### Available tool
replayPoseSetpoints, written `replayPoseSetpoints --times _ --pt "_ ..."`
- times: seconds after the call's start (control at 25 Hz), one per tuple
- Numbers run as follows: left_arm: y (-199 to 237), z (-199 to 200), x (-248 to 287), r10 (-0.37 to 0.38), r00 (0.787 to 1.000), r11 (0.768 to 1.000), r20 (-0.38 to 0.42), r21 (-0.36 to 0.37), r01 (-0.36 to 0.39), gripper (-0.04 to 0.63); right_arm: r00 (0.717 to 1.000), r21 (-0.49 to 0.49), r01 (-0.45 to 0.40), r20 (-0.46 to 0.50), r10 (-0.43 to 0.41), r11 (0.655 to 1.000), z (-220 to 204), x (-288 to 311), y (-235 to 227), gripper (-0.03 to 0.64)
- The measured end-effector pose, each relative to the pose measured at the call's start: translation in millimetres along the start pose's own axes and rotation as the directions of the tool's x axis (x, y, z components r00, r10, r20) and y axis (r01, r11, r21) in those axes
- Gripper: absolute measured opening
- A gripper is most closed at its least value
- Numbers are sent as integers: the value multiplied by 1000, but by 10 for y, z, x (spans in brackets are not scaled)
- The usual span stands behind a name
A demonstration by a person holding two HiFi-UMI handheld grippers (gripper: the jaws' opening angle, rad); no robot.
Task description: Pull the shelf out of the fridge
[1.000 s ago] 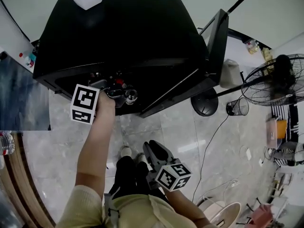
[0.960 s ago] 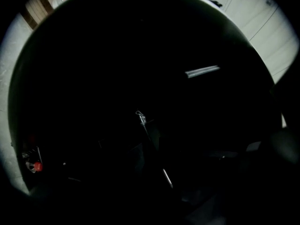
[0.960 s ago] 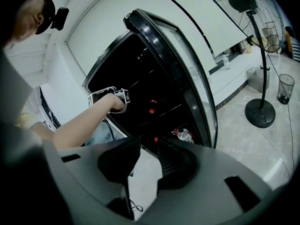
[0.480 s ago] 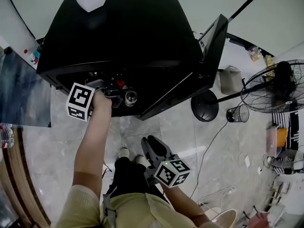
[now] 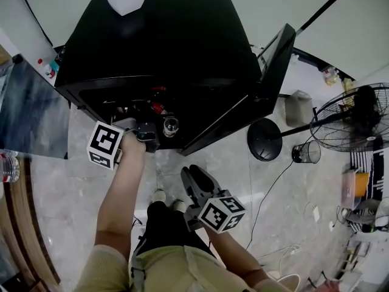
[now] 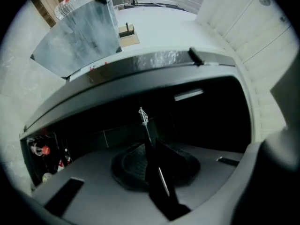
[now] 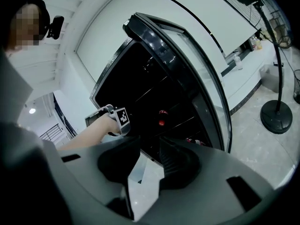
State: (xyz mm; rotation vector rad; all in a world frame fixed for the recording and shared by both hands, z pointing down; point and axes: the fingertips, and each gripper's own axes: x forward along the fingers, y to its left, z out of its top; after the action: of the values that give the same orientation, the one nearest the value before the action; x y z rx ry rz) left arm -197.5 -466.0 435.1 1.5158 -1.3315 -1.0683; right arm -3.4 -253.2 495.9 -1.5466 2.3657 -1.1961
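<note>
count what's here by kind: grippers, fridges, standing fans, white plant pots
grippers: 2 (left gripper, jaws closing on the shelf edge; right gripper, open and empty)
fridge: 1
standing fan: 1
white plant pot: 1
total: 5

Head view steeply down on fridge (image 5: 164, 35); left gripper view close inside; right gripper view farther back, facing open front.
</note>
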Motion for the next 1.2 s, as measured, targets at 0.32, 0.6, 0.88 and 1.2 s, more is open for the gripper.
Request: replayPoseSetpoints --times 0.32,0.6,0.88,1.2 --pt "-33 -14 -324 0 1000 1000 -16 -4 0 48 997 41 -56 47 54 998 269 154 49 129" --pt "-51 -36 -574 1 1000 1000 -26 0 -1 48 991 84 -107 87 100 991 458 312 117 141" --pt "-71 -48 -742 3 999 1000 -46 21 -2 48 985 119 -141 119 127 983 623 423 144 147" --pt "-92 -58 -894 11 997 999 -81 47 -7 49 977 181 -191 134 168 965 724 550 195 178"
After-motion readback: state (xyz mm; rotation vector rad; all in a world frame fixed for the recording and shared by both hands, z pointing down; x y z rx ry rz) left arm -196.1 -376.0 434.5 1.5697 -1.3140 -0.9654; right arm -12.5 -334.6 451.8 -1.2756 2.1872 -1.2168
